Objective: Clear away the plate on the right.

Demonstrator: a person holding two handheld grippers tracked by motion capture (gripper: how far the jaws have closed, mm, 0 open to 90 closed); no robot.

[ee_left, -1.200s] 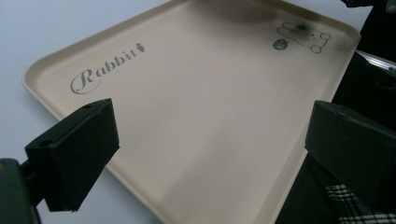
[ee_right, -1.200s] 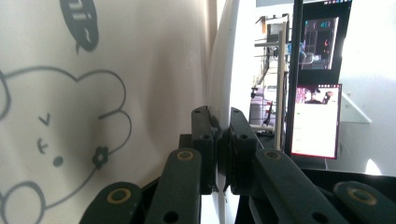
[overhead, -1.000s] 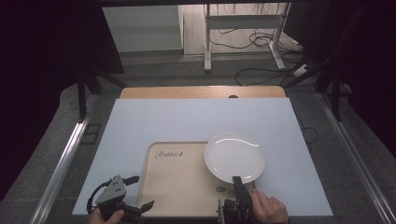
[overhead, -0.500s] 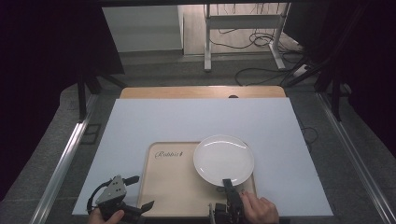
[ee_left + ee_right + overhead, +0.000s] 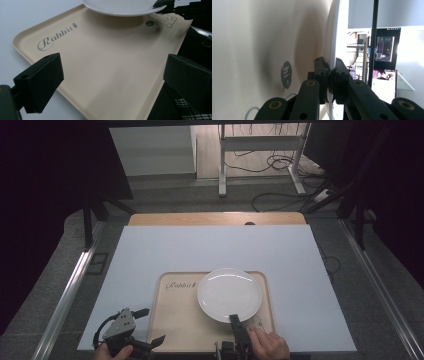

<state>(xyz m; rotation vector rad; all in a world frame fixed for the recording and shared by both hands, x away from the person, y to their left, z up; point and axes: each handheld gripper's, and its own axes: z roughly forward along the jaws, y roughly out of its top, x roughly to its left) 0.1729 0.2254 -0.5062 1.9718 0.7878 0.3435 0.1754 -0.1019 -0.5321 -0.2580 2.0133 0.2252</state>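
With our right gripper (image 5: 235, 322) clamped on the near rim of the white plate (image 5: 229, 293) above the beige tray (image 5: 181, 320), we should lower it level, left gripper (image 5: 154, 341) idle and open

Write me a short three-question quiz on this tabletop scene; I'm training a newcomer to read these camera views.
1. True or false: the right gripper has its jaws shut on the rim of the white plate.
2. Which word is printed on the beige tray? A) Rabbit B) Kitchen C) Bear
3. How do the left gripper's jaws stand, and is anything between them?

Key
1. True: in the right gripper view the jaws pinch the plate's near rim.
2. A: it shows at the tray's far left corner in the high view.
3. Open, with nothing gripped; they sit by the tray's near left corner.
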